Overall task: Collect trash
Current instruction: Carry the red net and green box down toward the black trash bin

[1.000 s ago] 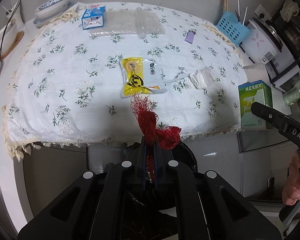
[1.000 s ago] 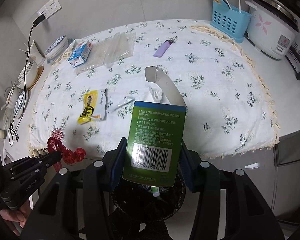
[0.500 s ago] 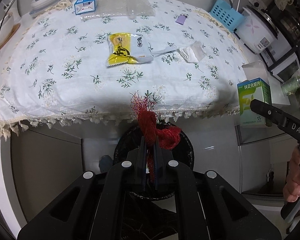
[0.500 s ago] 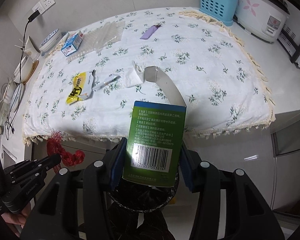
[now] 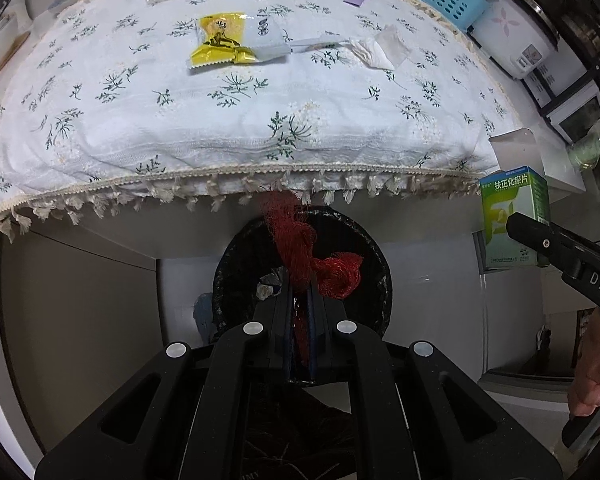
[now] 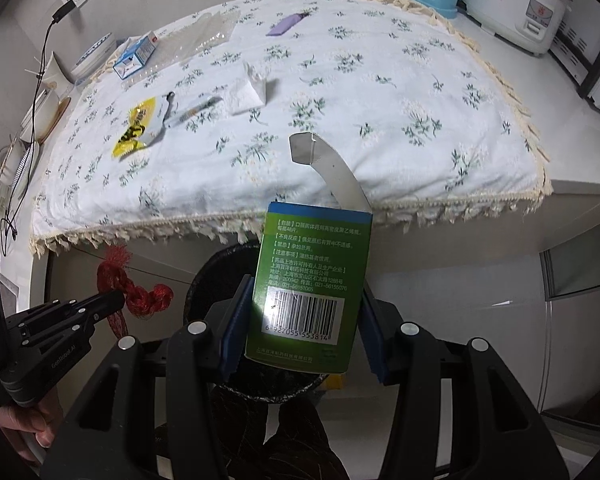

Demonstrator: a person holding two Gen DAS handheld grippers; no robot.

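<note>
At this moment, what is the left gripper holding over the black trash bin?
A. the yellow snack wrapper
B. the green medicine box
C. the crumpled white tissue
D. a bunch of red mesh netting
D: in the left wrist view the left gripper has its jaws closed on the red mesh netting, hanging above the black trash bin; the green medicine box sits in the right gripper.

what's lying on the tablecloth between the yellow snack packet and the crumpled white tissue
A thin white wrapper strip lies between the yellow snack packet and the crumpled tissue. Both wrist views show it; the left one shows it best.
</note>
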